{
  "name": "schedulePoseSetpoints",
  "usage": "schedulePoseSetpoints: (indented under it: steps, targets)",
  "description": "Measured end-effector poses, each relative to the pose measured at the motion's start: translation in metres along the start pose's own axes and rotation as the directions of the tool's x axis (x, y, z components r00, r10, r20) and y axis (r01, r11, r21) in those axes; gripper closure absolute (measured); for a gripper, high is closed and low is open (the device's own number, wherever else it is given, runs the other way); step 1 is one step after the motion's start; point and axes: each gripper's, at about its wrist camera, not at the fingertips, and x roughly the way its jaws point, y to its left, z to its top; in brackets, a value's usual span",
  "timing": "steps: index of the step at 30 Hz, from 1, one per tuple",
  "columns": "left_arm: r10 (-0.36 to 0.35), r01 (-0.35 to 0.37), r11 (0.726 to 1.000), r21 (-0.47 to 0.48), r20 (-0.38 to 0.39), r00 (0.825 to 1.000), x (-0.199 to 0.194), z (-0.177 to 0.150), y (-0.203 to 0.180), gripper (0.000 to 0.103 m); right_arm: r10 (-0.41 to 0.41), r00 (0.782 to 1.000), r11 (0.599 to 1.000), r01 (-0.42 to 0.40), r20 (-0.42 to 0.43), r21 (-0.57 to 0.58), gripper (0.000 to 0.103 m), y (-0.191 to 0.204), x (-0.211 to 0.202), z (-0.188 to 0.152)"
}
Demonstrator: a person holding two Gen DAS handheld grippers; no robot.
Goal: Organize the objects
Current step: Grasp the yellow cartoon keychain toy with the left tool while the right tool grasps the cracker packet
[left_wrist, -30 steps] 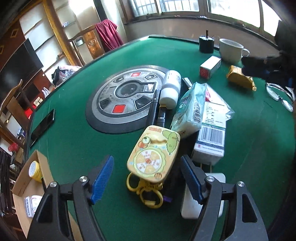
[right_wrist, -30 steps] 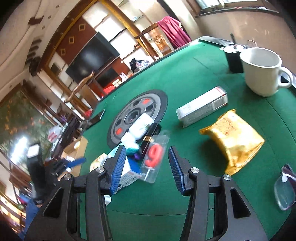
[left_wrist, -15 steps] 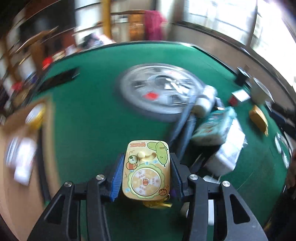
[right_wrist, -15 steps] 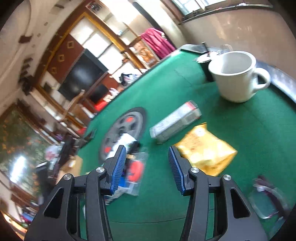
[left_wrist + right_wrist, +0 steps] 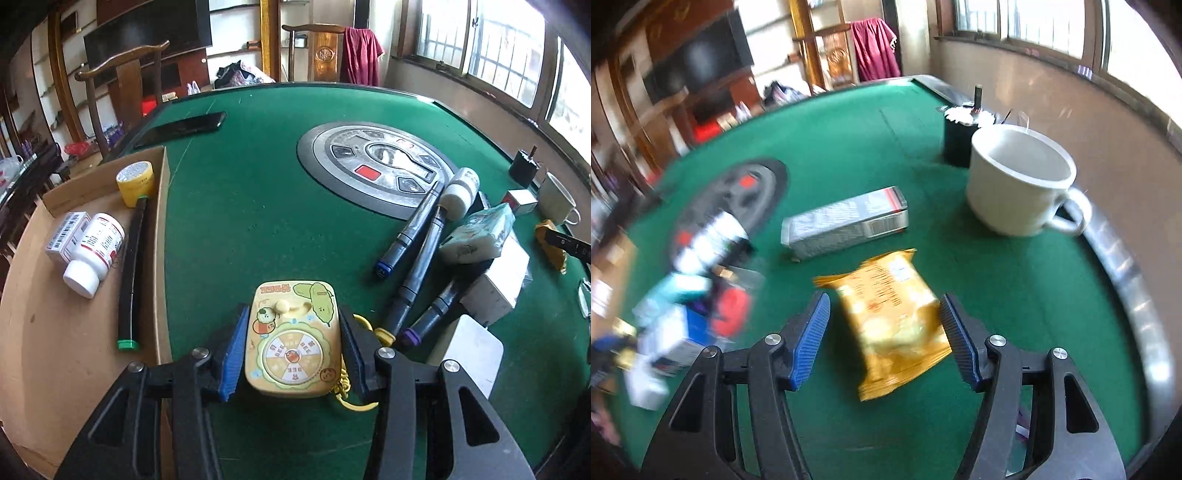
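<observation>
Showing, on the table point(image 5: 240, 206): three dark marker pens point(image 5: 408, 229), two white pill bottles point(image 5: 96, 248), one cardboard box point(image 5: 55, 347), one yellow tape roll point(image 5: 136, 181), one black phone point(image 5: 181, 129), one white mug point(image 5: 1021, 179), one gold snack packet point(image 5: 892, 317), one yellow toy case point(image 5: 293, 341).

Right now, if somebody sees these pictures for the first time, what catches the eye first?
First, the yellow cartoon toy clamped in the left gripper, above the green table beside the cardboard box. Then the golden snack packet, lying between the open fingers of the right gripper, with a white mug beyond it.
</observation>
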Motion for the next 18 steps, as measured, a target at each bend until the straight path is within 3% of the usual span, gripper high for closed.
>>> schedulePoseSetpoints:
  steps: [6, 9, 10, 12, 18]
  targets:
    - [0.038, -0.039, 0.999, 0.007, 0.022, 0.999, 0.003, 0.000, -0.005, 0.054, -0.075, 0.997, 0.996, 0.073, -0.036, -0.060, 0.041, -0.006, 0.014, 0.006]
    - [0.050, -0.051, 0.999, 0.011, 0.039, 0.998, 0.004, 0.000, -0.007, 0.054, 0.044, 0.998, 0.999, -0.044, -0.037, -0.005, 0.042, -0.011, 0.018, -0.001]
    - [0.054, -0.055, 0.998, 0.014, 0.048, 0.997, 0.004, -0.001, -0.009, 0.055, 0.040, 0.999, 0.999, -0.040, -0.024, -0.007, 0.055, -0.011, 0.016, -0.001]
    - [0.053, -0.054, 0.998, 0.019, 0.054, 0.997, 0.003, -0.001, -0.009, 0.056, 0.043, 0.999, 0.999, -0.043, -0.019, 0.011, 0.056, -0.013, 0.016, -0.002]
    - [0.008, -0.009, 1.000, 0.012, 0.075, 0.997, -0.002, -0.002, -0.007, 0.056, 0.149, 0.987, 0.985, -0.153, 0.055, 0.080, 0.058, -0.020, 0.000, -0.002]
